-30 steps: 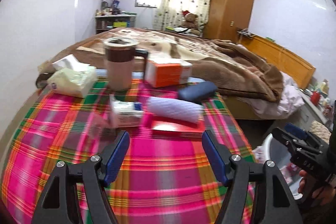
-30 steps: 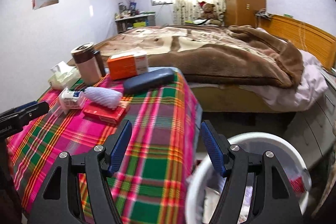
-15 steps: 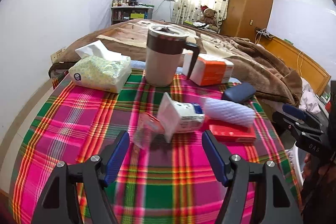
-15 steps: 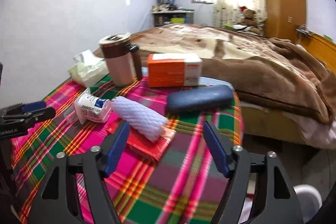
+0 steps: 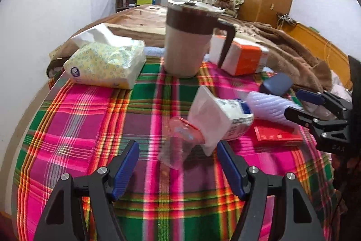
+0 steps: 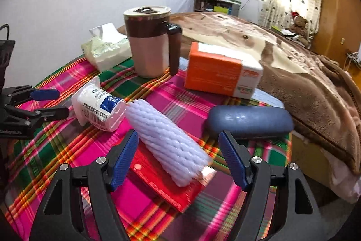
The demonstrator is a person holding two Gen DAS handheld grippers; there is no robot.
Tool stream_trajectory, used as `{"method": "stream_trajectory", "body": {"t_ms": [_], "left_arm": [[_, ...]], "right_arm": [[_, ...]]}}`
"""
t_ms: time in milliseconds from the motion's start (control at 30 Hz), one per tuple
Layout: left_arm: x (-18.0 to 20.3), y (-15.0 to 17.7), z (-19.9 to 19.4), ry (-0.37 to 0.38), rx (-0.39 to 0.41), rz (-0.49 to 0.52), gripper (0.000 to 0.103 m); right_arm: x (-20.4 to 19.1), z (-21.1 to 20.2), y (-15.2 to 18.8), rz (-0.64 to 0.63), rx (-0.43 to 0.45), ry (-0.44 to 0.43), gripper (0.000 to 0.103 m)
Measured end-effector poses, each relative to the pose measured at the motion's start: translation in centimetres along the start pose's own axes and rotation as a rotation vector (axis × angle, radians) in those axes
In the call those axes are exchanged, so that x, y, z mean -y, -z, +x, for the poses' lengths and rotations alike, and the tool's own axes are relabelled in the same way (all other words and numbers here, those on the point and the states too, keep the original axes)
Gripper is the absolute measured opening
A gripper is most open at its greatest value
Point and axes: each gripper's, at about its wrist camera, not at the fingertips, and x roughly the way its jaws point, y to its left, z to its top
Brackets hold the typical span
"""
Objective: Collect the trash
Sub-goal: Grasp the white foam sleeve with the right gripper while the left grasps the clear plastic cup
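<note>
Your left tool [image 5: 177,169] hangs low over the bench with the pink-and-green plaid cloth [image 5: 90,119], jaws wide apart and holding nothing. Just ahead, between its blue finger pads [image 5: 125,167], lies a crumpled clear plastic wrapper with a red strip [image 5: 180,141]; the pads do not touch it. The wrapper touches a white cylindrical packet with blue print [image 5: 222,119], which lies on its side.

Your right tool [image 6: 178,157] is likewise spread wide and empty. A white foam mesh sleeve [image 6: 167,142] lies between its pads on a flat red packet [image 6: 158,177]; whether the left pad touches the sleeve cannot be told. The white packet [image 6: 99,108] sits just beside the sleeve's far end. In the right wrist view your left tool [image 6: 46,103] shows at the left edge, tips next to that packet.

Further back on the bench:
- a beige-and-brown lidded mug with dark handle [image 5: 189,37], upright
- a soft yellow-patterned tissue pack [image 5: 106,64], left of the mug
- an orange-and-white carton [image 6: 222,70], right of the mug
- a dark blue oblong case [image 6: 248,121], near the bench's right edge

A bed with a brown blanket [image 6: 304,73] stands behind the bench.
</note>
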Motion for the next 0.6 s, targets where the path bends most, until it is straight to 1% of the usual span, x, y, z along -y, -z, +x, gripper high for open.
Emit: {"method": "stream_trajectory", "body": {"t_ms": [67,167,300,367,467,567,600], "left_arm": [[-0.1,0.0,0.4,0.009,-0.005,0.008,0.071],[-0.4,-0.2,1.0,0.002,-0.011,0.005,0.071],[-0.9,-0.2,2.0,0.032,-0.045,-0.036,0.071],[-0.9,0.0,2.3,0.033,-0.052,-0.032,0.071],[-0.9,0.0,2.7,0.033,-0.059,-0.029,0.07],[-0.8,-0.1,2.5,0.056,-0.046,-0.026,0.067],[-0.8,-0.1,2.5,0.056,-0.047,-0.025,0.06]], "right_arm": [[-0.2,0.6,-0.2,-0.008,-0.018,-0.01,0.075],[-0.4,1.5,-0.4,-0.024,-0.044,-0.002,0.075],[-0.3,2.3,-0.1,0.006,-0.086,-0.013,0.075],[-0.2,2.4,0.1,0.024,-0.101,-0.02,0.075],[-0.4,2.5,0.4,0.033,-0.095,-0.022,0.071],[-0.6,2.4,0.3,0.044,-0.088,-0.032,0.06],[-0.7,2.4,0.3,0.039,-0.089,-0.034,0.058]]}}
